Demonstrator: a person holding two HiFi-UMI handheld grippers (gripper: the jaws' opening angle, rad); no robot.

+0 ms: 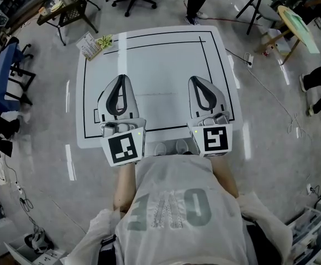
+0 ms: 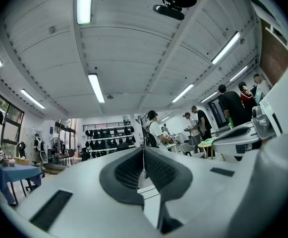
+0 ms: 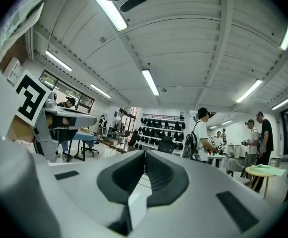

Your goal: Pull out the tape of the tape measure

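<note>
No tape measure shows in any view. In the head view both grippers hover side by side over the near edge of a white table marked with black lines. The jaws of my left gripper are pressed together with nothing between them, and in the left gripper view its dark pads meet along a thin seam. My right gripper is likewise shut and empty, its pads touching in the right gripper view. Both gripper cameras look out across the room and up at the ceiling.
A small printed card with something green lies at the table's far left corner. A blue table stands at the left, a round table at the back right. Office chairs and several standing people surround the area. A cable runs over the floor.
</note>
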